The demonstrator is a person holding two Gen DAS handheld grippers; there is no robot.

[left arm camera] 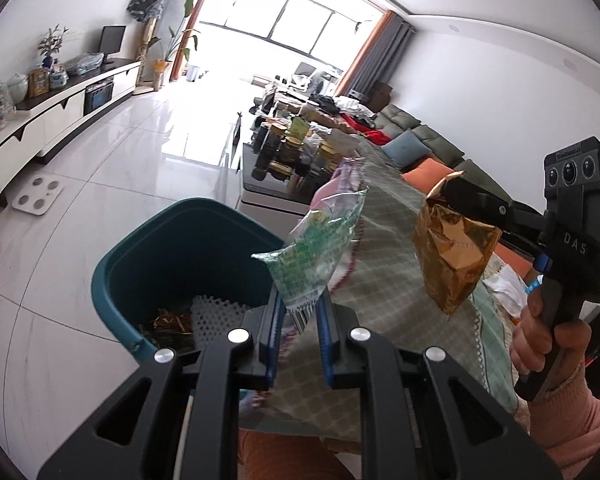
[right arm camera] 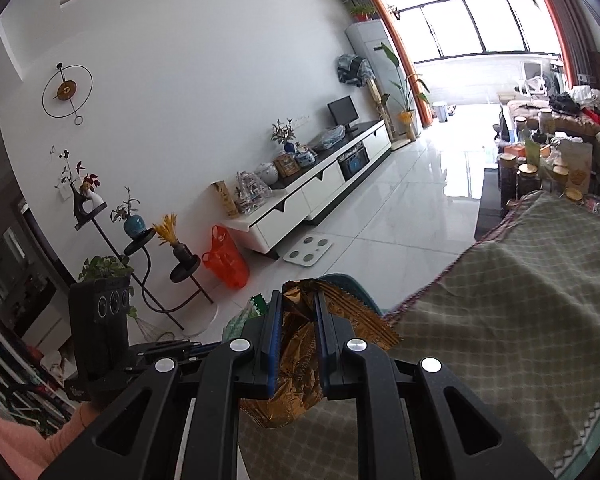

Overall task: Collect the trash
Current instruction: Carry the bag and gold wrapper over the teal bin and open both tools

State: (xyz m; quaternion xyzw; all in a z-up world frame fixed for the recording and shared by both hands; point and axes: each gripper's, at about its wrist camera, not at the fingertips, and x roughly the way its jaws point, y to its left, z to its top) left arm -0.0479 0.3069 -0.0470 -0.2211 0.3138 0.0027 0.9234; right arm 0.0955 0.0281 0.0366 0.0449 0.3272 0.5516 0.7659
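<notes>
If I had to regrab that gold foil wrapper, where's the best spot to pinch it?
Pinch the gold foil wrapper by its flat, crimped top edge, coming from above, as the right gripper does now. Its body below is puffed and crumpled, so it would likely slip or crush.

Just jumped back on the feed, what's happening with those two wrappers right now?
A person is collecting trash with a gripper in each hand. The left gripper is shut on a clear green-printed wrapper, held by the rim of the teal bin, which already has some trash inside. The right gripper is shut on a crumpled gold foil wrapper, held over the checked sofa cover. Neither wrapper has been dropped in yet.
</notes>
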